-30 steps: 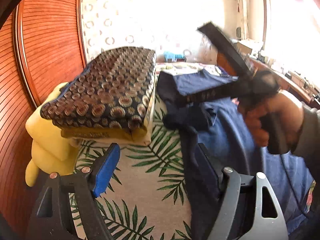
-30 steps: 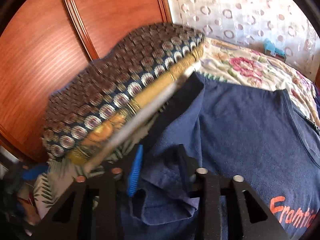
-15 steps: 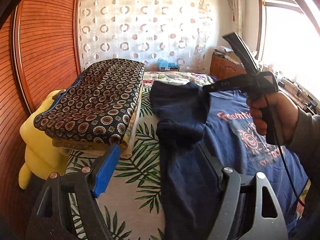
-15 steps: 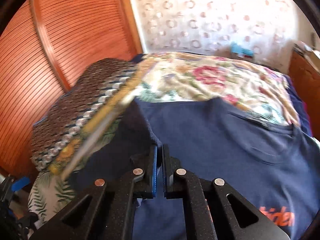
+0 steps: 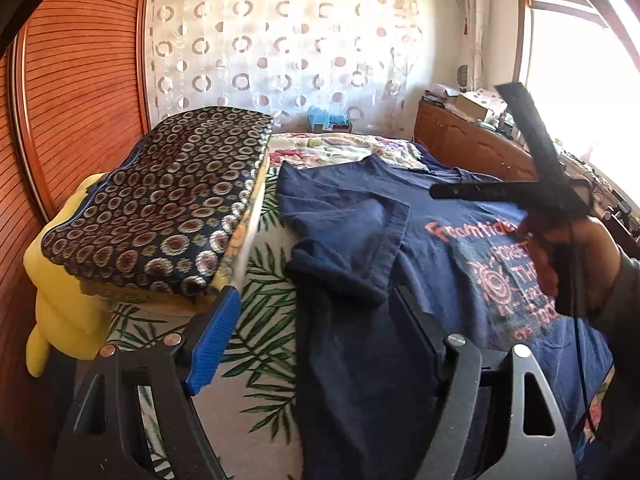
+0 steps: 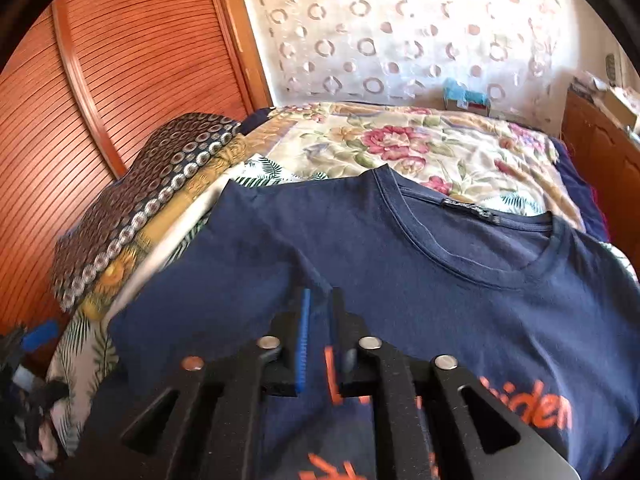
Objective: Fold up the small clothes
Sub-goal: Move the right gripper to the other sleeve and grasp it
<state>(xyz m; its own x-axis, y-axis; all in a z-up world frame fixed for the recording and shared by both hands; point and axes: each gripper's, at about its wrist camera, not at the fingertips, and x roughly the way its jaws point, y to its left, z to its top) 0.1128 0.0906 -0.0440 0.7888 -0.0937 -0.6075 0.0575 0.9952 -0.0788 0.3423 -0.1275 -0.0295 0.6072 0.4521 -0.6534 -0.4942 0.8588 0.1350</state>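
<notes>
right wrist view shows my right gripper (image 6: 318,320) narrowed, its jaws just apart over the navy t-shirt (image 6: 460,280); my left gripper (image 5: 316,340) gapes wide.

The sleeve (image 5: 352,240), bunched and lifted a second ago, now lies folded flat across the chest of the navy T-shirt (image 6: 440,272). The right tongs (image 6: 318,312), clamped shut on that sleeve half a second ago, now stand slightly parted above the shirt.

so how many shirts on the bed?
1: a navy shirt lying flat beside the folded stack, one sleeve folded in. The stack is folded textiles; whether any are shirts can't be told.
</notes>
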